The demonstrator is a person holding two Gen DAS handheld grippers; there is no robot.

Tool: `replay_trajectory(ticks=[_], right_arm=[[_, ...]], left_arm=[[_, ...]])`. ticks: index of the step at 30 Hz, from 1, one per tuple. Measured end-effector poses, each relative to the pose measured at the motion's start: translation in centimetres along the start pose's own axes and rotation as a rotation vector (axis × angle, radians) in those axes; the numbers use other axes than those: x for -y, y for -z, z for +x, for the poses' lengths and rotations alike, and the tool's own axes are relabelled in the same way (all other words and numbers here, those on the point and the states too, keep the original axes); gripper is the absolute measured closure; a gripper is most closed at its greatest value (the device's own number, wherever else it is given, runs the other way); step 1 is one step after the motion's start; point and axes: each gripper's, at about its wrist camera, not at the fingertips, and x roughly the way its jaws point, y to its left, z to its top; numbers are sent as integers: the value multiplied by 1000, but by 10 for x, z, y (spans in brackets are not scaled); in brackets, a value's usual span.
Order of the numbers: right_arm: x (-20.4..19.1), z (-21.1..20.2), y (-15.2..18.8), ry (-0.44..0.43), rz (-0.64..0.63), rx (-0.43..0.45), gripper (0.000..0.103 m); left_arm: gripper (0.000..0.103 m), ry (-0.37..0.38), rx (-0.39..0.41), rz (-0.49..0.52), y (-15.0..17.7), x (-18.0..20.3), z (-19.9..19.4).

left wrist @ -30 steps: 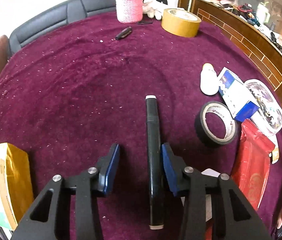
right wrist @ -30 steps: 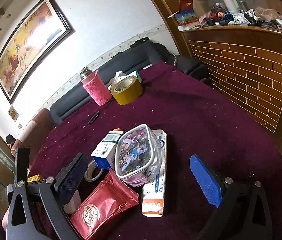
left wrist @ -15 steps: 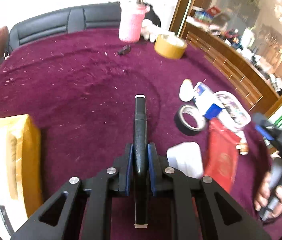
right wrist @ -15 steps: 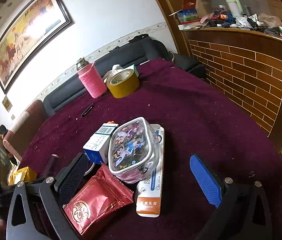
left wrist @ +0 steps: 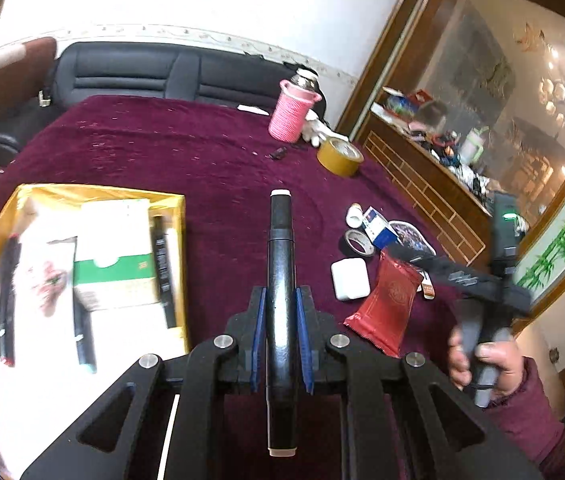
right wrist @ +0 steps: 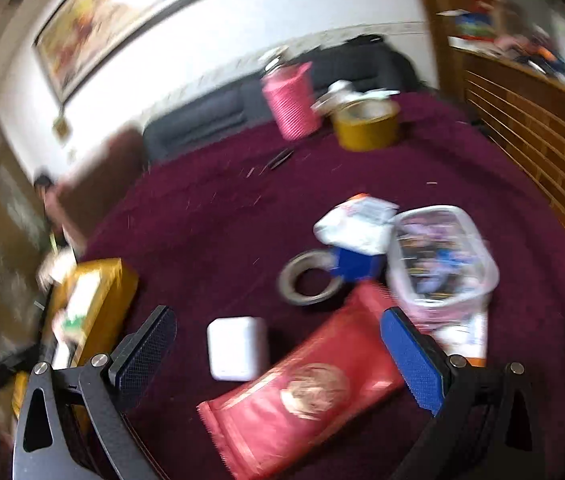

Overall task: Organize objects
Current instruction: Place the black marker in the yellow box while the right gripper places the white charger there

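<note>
Left gripper (left wrist: 281,344) now clamps marker (left wrist: 281,280), lifted off tabletop (left wrist: 210,160), right of yellow box (left wrist: 178,216); next likely into box. Right gripper (right wrist: 278,344) fingers spread wide, now over red packet (right wrist: 302,396).

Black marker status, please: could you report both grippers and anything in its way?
Left gripper shut on black marker, lifted above the cloth. Right gripper open, over red packet. Yellow box to the left, nothing between.
</note>
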Motion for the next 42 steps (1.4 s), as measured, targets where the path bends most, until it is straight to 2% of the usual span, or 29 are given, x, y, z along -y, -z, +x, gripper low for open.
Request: replay_trajectory(ticks=[3,5,7,9,12,16,22,27,33,39,42], right_arm=[[-31,31,3,66,-98,-73,0],[-41,46,8,141,-143,-100,2],[-48,57,14,188,-171,-127,14],[-44,66,18,168,-152,-176,60],[-35,57,21,150,-99,-155,60],[-29,32,19,80,-24,-107,60],[-50,-2,10,-36,3,-61,60],[-97,-16,9,-168,-49,-69,60],[-171,-11,24,-318,-137,-152,59],[-234,13,39,-325,-250,-206,59],[-254,28,44,-276,-311,-221,59]], left_arm=[[89,6,29,-40,7,-21,-18],[89,1,42,-57,11,-32,-26],[89,-10,57,-73,15,-43,-34],[89,-27,71,-94,18,-56,-40],[89,-35,84,-132,23,-74,-46],[89,-47,94,-168,30,-94,-53],[89,-80,77,-242,46,-125,-62],[89,-102,36,-273,61,-135,-59],[89,-144,-1,-272,54,-144,-52],[89,-197,-74,-243,35,-156,-29],[89,-211,-121,-242,34,-162,-16]])
